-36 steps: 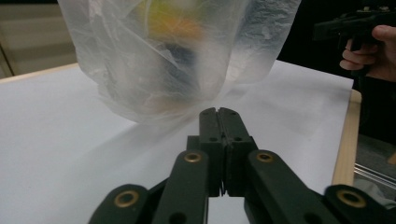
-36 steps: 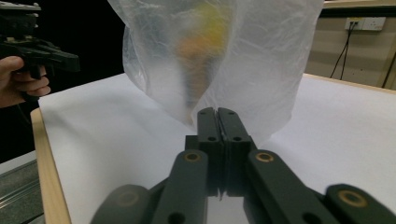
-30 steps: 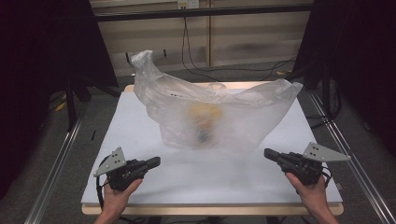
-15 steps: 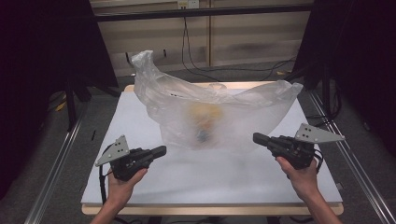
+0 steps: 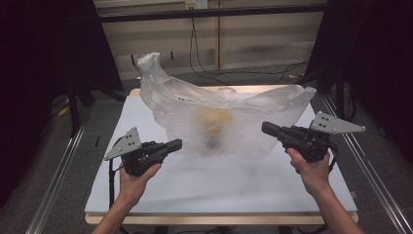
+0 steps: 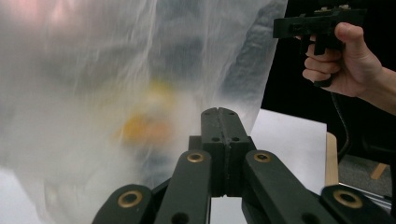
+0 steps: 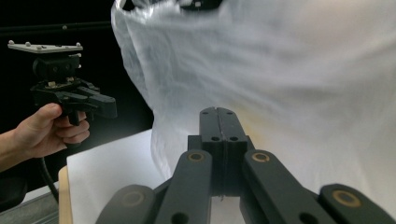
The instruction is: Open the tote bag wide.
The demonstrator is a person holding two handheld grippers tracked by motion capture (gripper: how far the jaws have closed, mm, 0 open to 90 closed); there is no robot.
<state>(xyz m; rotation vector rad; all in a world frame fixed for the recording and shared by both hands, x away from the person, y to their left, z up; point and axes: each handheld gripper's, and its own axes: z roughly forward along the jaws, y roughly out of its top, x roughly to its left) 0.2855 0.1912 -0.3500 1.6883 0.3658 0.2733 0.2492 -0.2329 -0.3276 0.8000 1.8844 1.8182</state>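
Left claw (image 5: pixel 175 144) and right claw (image 5: pixel 268 128), both pressed together and empty, are flanking the plastic bag (image 5: pixel 229 117), presumably positioning to grasp it.

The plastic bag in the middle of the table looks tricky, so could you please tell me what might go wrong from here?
1. The plastic bag is thin, crumpled and stands loosely; a pinch could tear it or slip off.
2. A yellowish object sits blurred inside; tugging the film might tip or drag it.
3. The left gripper and right gripper flank the bag with jaws shut; unless opened first, they would likely just push it across the white table.
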